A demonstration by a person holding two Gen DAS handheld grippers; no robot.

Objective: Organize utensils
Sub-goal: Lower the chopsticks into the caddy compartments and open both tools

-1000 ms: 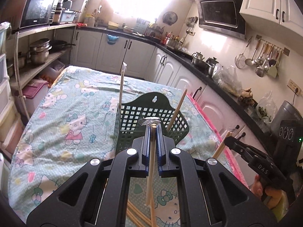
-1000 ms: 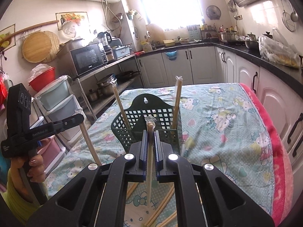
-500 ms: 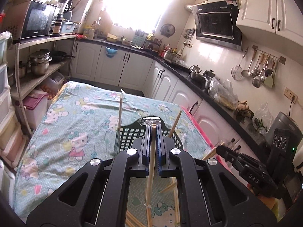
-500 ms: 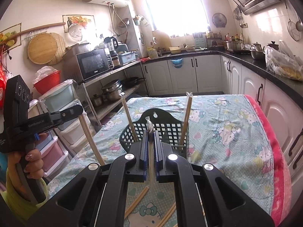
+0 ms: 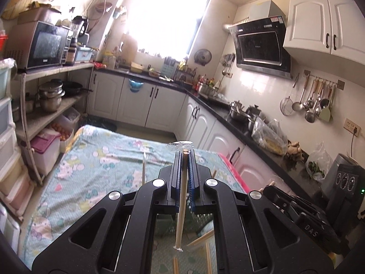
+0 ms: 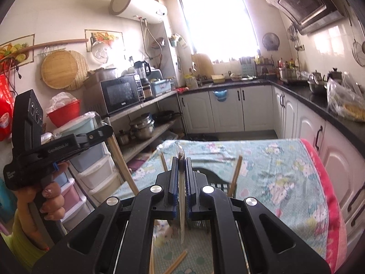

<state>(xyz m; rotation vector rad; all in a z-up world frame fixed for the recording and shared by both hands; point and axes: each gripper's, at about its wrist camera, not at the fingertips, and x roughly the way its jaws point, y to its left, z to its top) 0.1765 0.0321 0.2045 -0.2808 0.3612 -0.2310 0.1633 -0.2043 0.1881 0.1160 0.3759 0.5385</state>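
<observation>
The left gripper (image 5: 184, 159) is clamping its jaws on a wooden stick, pointing forward. The right gripper (image 6: 181, 166) is doing the same. A bare hand (image 6: 49, 202) is wrapping around the left gripper's handle, nails showing.

On the table (image 6: 285, 182), the basket (image 6: 219, 186) sits just ahead of the right gripper (image 6: 181, 159), at twelve o'clock. Loose chopsticks (image 6: 175, 262) lie at six o'clock. Two chopsticks (image 6: 235, 178) stand in the basket, at eleven and one o'clock.
</observation>
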